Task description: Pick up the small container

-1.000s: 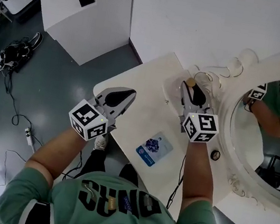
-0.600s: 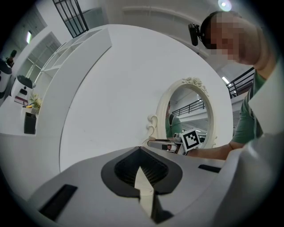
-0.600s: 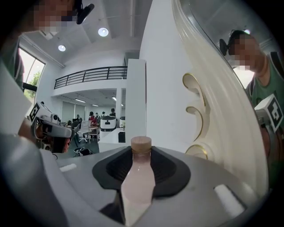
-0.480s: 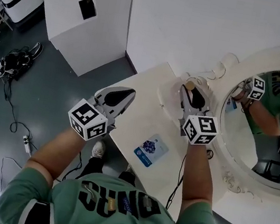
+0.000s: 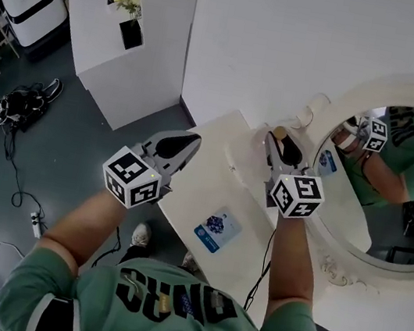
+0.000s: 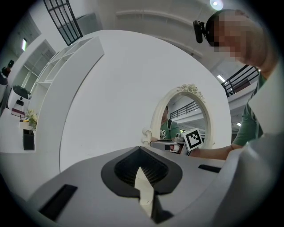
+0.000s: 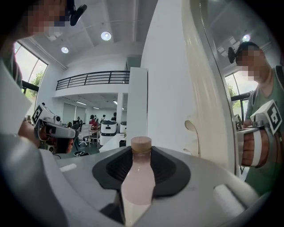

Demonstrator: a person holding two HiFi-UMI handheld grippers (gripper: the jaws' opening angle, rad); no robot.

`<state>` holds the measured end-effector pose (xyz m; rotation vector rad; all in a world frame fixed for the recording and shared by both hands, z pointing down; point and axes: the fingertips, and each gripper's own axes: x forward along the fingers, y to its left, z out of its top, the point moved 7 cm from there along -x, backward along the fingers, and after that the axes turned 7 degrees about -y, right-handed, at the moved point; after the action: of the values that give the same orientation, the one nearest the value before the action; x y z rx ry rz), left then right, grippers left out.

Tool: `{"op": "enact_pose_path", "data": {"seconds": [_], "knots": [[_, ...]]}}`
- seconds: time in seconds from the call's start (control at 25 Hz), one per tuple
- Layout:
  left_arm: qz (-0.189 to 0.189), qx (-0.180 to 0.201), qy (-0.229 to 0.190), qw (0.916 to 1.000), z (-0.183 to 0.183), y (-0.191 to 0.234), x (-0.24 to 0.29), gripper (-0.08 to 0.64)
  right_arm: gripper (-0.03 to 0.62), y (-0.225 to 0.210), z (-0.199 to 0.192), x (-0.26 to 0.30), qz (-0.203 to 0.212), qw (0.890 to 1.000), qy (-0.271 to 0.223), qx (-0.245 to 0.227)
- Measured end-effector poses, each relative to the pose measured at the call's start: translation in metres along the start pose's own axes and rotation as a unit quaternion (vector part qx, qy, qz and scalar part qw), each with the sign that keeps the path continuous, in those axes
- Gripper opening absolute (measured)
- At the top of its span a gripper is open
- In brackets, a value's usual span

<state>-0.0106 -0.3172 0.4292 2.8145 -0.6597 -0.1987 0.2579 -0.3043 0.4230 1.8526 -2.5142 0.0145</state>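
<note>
The small container is a pale pink bottle [image 7: 138, 179] with a tan cork cap [image 5: 279, 131]. My right gripper [image 7: 141, 153] is shut on it, the dark pads pressing its sides and the cap poking out past the tips. In the head view this gripper [image 5: 280, 140] hovers over the far end of the white table [image 5: 204, 180], close to the mirror. My left gripper [image 5: 189, 141] hangs over the table's left edge, jaws together with nothing in them; its own view [image 6: 141, 156] shows only a thin pale sliver between the pads.
A big round mirror in an ornate white frame [image 5: 334, 254] leans on the wall right of the table and reflects the person. A blue card [image 5: 215, 229] lies near the table's front. A white cabinet [image 5: 142, 62] stands far left; cables and a bag [image 5: 16, 99] lie on the floor.
The head view has swung, so table and mirror sit differently in frame. My right gripper, still on the bottle, has drifted slightly toward the mirror. My left gripper has hardly moved.
</note>
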Motion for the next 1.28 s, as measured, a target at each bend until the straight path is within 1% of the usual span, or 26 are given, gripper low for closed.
{"op": "enact_pose_path", "data": {"seconds": [0.52,1.28], "knots": [[-0.013,0.025,-0.028,0.9992,0.065,-0.019,0.007,0.002,0.137,-0.004,0.077,-0.013,-0.002,1.000,-0.022,-0.011],[-0.026,0.061,-0.057,0.9962,0.146,-0.039,0.015,0.002,0.137,-0.007,0.167,-0.025,-0.002,0.998,-0.061,-0.021]]}}
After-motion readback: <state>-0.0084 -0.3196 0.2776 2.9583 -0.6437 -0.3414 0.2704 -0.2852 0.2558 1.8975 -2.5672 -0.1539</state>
